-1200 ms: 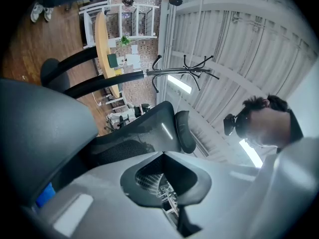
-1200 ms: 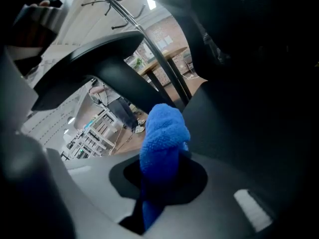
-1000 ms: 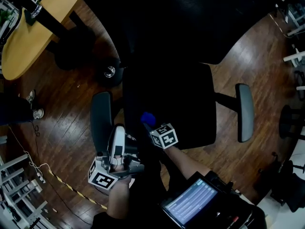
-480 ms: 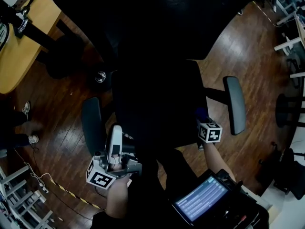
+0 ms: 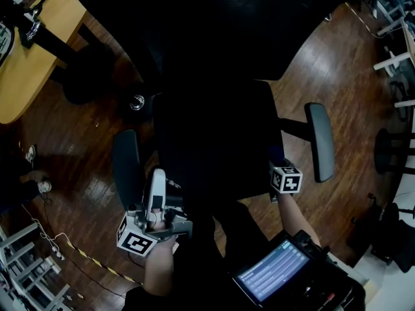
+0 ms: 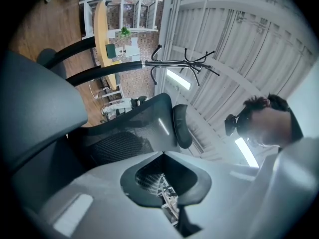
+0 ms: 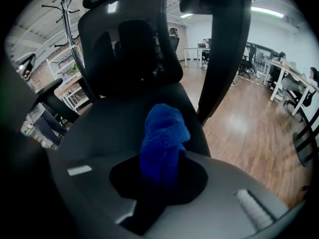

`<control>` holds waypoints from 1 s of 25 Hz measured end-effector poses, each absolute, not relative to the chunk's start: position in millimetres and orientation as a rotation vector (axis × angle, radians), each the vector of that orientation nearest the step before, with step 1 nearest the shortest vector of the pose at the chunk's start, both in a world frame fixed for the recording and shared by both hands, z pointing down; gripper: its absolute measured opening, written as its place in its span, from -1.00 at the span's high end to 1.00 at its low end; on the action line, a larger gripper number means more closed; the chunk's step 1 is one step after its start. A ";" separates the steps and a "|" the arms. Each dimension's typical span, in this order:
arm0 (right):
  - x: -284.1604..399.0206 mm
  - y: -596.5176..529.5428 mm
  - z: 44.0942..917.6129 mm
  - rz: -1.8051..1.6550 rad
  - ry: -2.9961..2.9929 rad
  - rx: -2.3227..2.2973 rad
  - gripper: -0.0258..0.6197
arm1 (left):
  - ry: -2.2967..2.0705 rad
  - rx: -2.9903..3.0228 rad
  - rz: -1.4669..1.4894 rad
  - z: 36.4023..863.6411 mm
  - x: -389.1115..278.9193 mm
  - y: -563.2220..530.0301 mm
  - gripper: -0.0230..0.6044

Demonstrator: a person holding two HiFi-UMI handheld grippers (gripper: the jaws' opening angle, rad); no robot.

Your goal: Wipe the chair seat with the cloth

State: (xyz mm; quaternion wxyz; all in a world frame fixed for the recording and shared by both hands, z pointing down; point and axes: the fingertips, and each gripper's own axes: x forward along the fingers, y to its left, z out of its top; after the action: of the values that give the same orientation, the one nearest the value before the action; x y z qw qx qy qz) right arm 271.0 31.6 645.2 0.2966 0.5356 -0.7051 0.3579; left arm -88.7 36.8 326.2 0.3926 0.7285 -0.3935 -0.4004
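The left tool hangs beside a grey padded armrest, jaws seemingly pressed together on nothing. The right tool pinches a bunched blue terry cloth at the black padded chair seat's right front edge.

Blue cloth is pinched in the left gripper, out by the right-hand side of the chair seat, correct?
Wrong gripper. The blue cloth is pinched in the right gripper, as the right gripper view shows between its jaws. The rest holds: it is by the right-hand side of the chair seat.
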 end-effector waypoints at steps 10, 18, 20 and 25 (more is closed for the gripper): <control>122.9 55.7 637.6 0.900 -2.081 1.131 0.77 | -1.030 1.845 -1.036 325.8 -103.1 41.6 0.95; -82.4 134.4 623.8 1.032 -2.299 0.621 0.77 | -1.075 1.839 -1.044 323.1 -120.4 49.7 0.95; -105.8 150.9 631.1 1.061 -2.291 0.565 0.77 | -1.086 1.838 -1.044 323.4 -126.0 51.5 0.95; -113.1 156.3 641.2 1.040 -2.315 0.550 0.77 | -1.091 1.836 -1.033 328.9 -133.1 52.3 0.95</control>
State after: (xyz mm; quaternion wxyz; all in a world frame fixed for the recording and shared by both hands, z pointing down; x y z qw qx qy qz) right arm -113.1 156.3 641.2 0.2688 0.2039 -0.8587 0.3858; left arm -133.1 52.3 328.9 0.3752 0.7173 -0.4263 -0.4036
